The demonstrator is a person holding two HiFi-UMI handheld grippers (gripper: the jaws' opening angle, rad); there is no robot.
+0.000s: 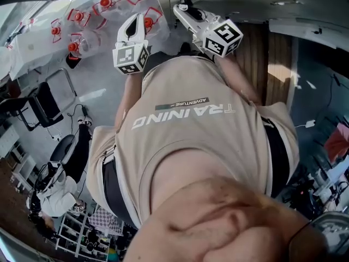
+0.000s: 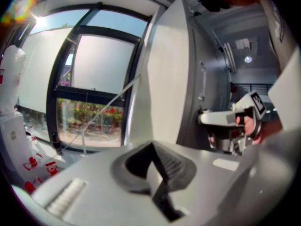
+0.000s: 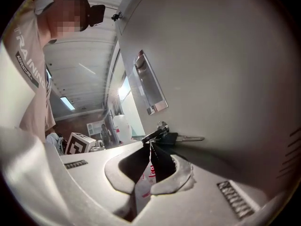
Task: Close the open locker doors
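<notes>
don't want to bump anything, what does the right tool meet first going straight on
The keys in the locker door, right at the tips of the right tool, which grips a white tag; depth unclear.

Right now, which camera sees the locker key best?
The right gripper view: the key sits by the lock on the locker door, large and sharp, just beyond the jaws. The head view and the left gripper view show no key at all.

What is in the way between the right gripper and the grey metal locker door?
Only the bunch of keys hanging from the round silver lock. It sits right at the tips of the right gripper, whose jaws are together, close against the grey metal locker door. Nothing else visible stands between them.
</notes>
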